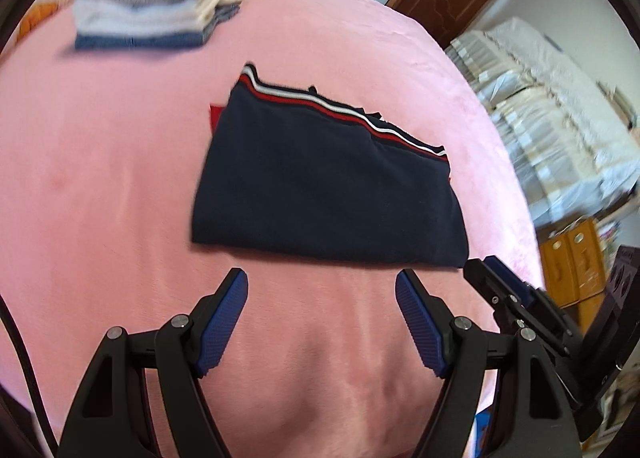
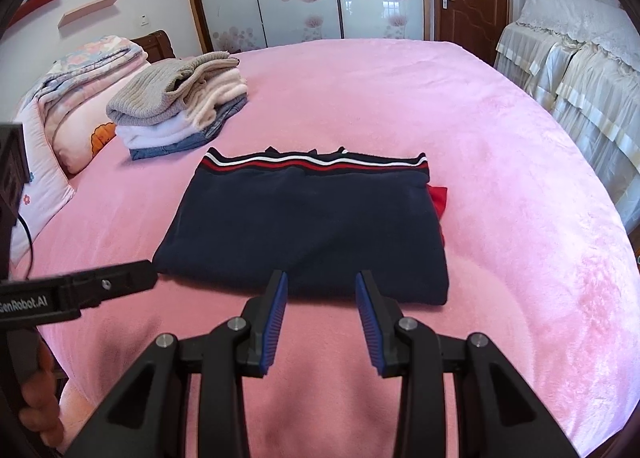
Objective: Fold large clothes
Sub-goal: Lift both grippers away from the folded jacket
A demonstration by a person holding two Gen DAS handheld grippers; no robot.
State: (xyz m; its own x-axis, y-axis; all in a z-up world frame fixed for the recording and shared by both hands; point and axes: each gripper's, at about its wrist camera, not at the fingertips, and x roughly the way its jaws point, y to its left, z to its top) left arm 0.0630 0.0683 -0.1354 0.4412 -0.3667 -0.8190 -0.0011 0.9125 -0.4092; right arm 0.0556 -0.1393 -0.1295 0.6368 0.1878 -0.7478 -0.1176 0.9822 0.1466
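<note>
A navy sweater [image 1: 324, 186] with a red and white striped hem lies folded into a flat rectangle on the pink bed cover [image 1: 100, 178]; a bit of red fabric pokes out from under one side. My left gripper [image 1: 320, 276] hovers open just short of the sweater's near edge, nothing between its blue pads. In the right wrist view the sweater [image 2: 304, 222] lies straight ahead, and my right gripper [image 2: 320, 278] stands open over its near edge, pads apart from the cloth. Each view also shows the other gripper at its side.
A pile of folded clothes [image 2: 176, 98] sits at the far left of the bed, with pillows and a folded quilt [image 2: 80, 74] behind it. Furniture under white covers [image 2: 580, 74] lines the right side. A person's hand [image 2: 40, 398] grips the left handle.
</note>
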